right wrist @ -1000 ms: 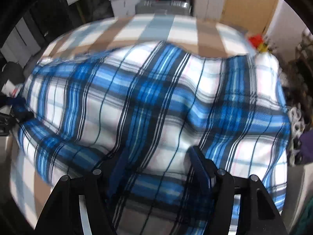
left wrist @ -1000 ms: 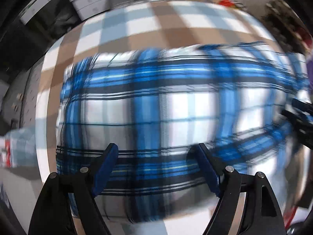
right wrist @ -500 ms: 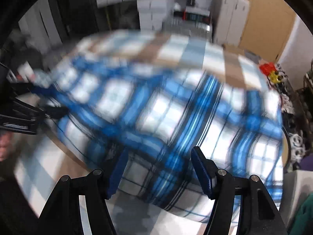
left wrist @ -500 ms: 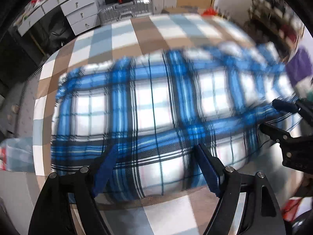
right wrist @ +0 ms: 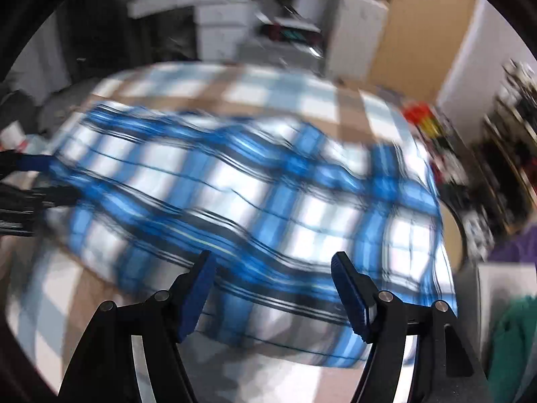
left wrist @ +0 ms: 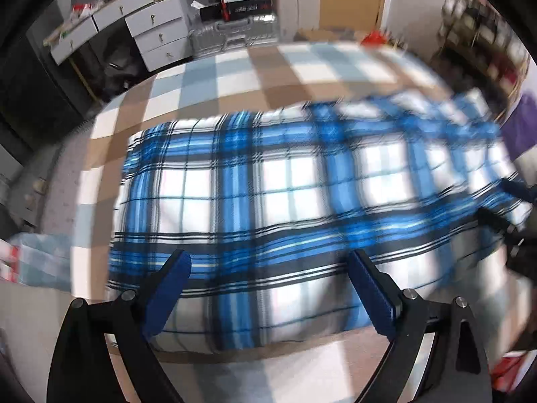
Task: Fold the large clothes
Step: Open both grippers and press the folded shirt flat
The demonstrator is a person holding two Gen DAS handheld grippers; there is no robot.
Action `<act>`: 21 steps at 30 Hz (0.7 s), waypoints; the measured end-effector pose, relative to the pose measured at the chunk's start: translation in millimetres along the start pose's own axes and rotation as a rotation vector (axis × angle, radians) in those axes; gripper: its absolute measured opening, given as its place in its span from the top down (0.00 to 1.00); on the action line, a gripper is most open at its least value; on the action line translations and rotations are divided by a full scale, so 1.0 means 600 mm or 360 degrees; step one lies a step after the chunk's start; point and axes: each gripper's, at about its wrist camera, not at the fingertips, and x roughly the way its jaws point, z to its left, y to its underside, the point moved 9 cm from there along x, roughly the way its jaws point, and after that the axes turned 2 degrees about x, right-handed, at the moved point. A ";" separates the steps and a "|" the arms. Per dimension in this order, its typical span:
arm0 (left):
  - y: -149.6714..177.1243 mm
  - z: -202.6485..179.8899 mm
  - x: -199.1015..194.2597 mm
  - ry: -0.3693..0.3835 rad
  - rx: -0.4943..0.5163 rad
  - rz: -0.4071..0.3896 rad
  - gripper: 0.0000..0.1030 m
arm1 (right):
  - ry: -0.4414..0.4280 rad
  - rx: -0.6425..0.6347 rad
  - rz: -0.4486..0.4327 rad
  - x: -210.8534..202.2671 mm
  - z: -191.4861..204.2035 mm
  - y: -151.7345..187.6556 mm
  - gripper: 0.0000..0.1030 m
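2 grippers hang above a blue, white and black plaid shirt (left wrist: 268,201) that lies spread flat on a bed covered in a cloth (left wrist: 235,77) of tan, white and pale blue squares. The shirt sits on the near half of that cloth, with a strip of checked cloth showing between its near hem and the cameras and a wider band of squares beyond its far edge.

The left gripper (left wrist: 266,288) has its 2 blue-padded fingers (left wrist: 167,295) spread wide apart, with nothing between them; the shirt's near hem shows in the gap below. The right gripper (right wrist: 273,288) is likewise spread, its pads (right wrist: 349,292) apart and holding nothing, over the shirt's near edge. In the left wrist view the right gripper shows as a dark shape at the shirt's right end (left wrist: 510,221), and in the right wrist view the left gripper shows at the shirt's left end (right wrist: 30,181); both are too blurred to tell whether they touch the fabric there.

Beyond the shirt's far side, past the bed, stand a white desk with drawers (left wrist: 151,33) and a silver ribbed suitcase (left wrist: 235,33) with dark boxes on top. A tan door (left wrist: 352,0) is behind them. To the right of the shirt sit a red item (right wrist: 416,114) at the bed's edge, cluttered shelves (left wrist: 476,33), something purple (left wrist: 523,127) and a green cloth (right wrist: 513,342). Much of both views is smeared by motion blur.
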 end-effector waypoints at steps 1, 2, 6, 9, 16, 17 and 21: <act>0.007 -0.002 0.020 -0.0020 0.0029 0.0053 0.10 | -0.0003 0.0017 0.0046 0.017 -0.001 0.008 0.32; 0.011 -0.001 0.033 -0.0024 0.0032 0.0082 0.10 | 0.0004 0.0012 0.0038 0.028 0.000 0.012 0.33; 0.021 0.013 0.043 0.0020 -0.0063 0.0068 0.04 | 0.0136 -0.0101 -0.0025 0.022 0.009 0.010 0.31; 0.024 0.016 0.041 0.0044 -0.0091 0.0096 0.02 | 0.0078 -0.0084 -0.0019 0.004 0.006 0.001 0.33; 0.031 0.059 -0.037 -0.0100 0.0013 -0.0067 0.03 | 0.0196 -0.0022 -0.0127 -0.035 -0.091 0.008 0.31; 0.032 0.068 -0.035 -0.0101 0.0019 -0.0069 0.03 | 0.0203 0.0015 -0.0076 -0.019 -0.111 0.018 0.31; 0.052 0.104 0.014 -0.0132 -0.0047 0.0050 0.03 | 0.0211 0.0137 0.0063 0.043 -0.135 0.040 0.33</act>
